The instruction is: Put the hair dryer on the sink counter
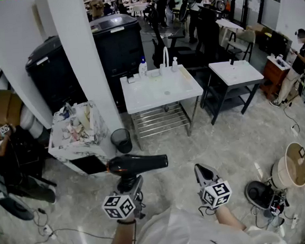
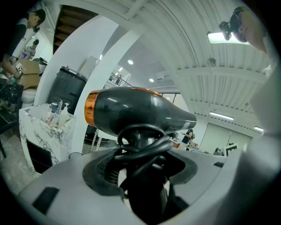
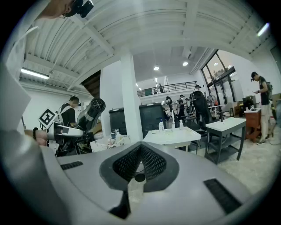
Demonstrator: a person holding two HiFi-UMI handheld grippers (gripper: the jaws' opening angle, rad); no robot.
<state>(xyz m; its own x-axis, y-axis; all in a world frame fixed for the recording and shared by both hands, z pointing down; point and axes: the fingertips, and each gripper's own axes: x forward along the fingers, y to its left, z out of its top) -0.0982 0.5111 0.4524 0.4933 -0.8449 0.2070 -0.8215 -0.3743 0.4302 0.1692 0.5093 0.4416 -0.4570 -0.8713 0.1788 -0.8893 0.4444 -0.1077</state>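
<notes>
- Head view: left gripper [image 1: 128,182] pinches the hair dryer [image 1: 137,164] by its cord-wrapped handle, well apart from the sink tabletop [image 1: 139,97].
- Right gripper [image 1: 202,170] jaws pressed together, empty.
- Marbled box [image 1: 98,134] holds toiletries [image 1: 73,128].

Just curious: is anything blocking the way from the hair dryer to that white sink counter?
Nothing visible does. Bare floor lies between the hair dryer, gripped by the left gripper, and the sink counter. A black bin stands aside to the left; bottles sit only at the counter's back.
</notes>
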